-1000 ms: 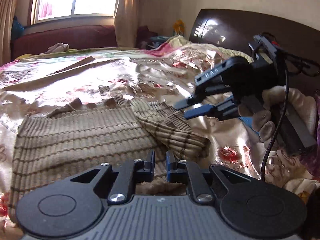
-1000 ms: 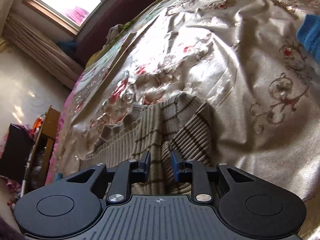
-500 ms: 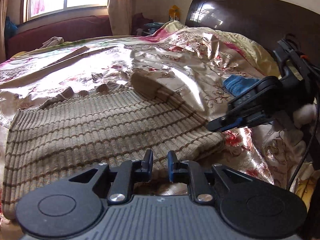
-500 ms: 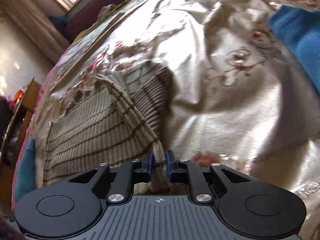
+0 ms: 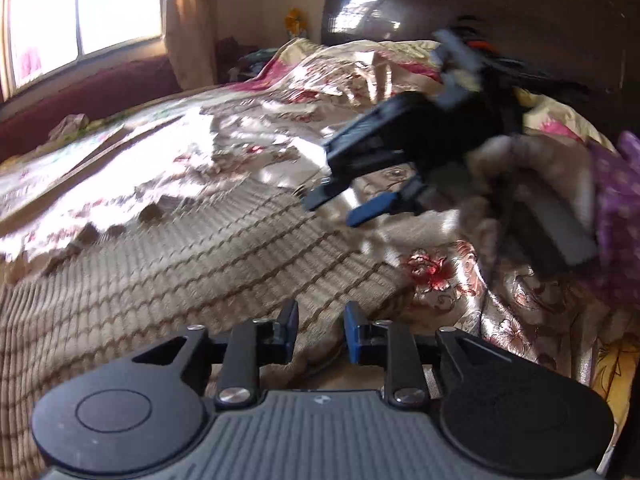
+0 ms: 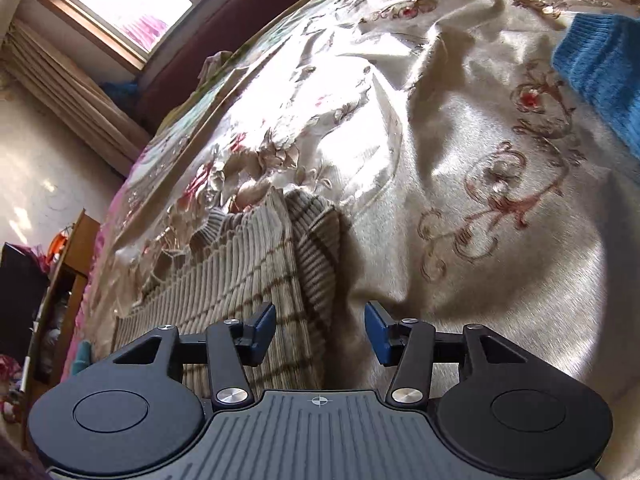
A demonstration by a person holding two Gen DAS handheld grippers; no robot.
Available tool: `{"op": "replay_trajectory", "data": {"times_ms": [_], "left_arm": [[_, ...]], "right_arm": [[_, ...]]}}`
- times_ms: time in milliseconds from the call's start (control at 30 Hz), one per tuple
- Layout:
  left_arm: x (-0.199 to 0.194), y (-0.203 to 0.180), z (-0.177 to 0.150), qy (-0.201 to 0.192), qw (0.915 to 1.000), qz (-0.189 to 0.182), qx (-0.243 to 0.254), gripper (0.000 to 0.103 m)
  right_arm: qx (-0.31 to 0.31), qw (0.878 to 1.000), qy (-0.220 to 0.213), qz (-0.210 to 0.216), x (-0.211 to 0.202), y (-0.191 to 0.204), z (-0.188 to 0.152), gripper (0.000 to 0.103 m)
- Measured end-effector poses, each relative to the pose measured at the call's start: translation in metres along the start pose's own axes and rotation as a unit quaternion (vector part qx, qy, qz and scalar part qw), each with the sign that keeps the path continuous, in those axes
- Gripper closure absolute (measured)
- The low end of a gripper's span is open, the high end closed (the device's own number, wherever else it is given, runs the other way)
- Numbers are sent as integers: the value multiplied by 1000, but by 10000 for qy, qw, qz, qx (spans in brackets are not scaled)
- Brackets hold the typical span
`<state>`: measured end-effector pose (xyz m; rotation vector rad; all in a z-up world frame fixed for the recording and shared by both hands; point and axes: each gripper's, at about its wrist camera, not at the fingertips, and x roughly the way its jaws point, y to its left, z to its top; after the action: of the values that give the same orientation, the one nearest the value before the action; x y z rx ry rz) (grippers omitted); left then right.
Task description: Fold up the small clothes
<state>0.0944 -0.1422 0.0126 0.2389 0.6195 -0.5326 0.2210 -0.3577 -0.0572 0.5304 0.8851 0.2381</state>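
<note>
A beige ribbed sweater with brown stripes lies flat on the satin floral bedspread. My left gripper hovers over the sweater's near right edge. Its jaws are opening and the pads do not pinch the cloth below them. In the same view my right gripper, held by a hand, hangs blurred above the sweater's right side. In the right wrist view the right gripper has its jaws opening wide over the sweater's folded edge, gripping nothing.
A blue knitted cloth lies on the bedspread to the right. A dark headboard stands behind the bed and a window at the far left. A wooden shelf flanks the bed.
The right gripper has let go of the sweater edge it pinched half a second ago and lifted off it. The left gripper's jaws have widened. The sweater's side now lies flat.
</note>
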Motion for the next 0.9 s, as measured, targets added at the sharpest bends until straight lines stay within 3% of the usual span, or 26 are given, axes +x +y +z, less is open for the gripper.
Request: {"op": "replay_trajectory", "data": {"times_ms": [200, 367, 567, 733, 900], "left_arm": [[10, -31, -9, 10, 9958, 146, 898, 53], [33, -51, -14, 204, 9886, 480, 1411, 47], [53, -57, -10, 203, 9859, 829, 1438, 42], [61, -55, -5, 220, 9888, 810, 1237, 43], [62, -53, -3, 227, 9924, 702, 984, 66]], "right_arm": [[73, 9991, 202, 367, 23, -11, 19, 50], [175, 9966, 291, 753, 23, -27, 24, 50], [99, 9944, 405, 970, 24, -33, 25, 49], [214, 9925, 421, 1124, 37, -32, 29, 49], [212, 9918, 439, 1180, 43, -28, 29, 50]]}}
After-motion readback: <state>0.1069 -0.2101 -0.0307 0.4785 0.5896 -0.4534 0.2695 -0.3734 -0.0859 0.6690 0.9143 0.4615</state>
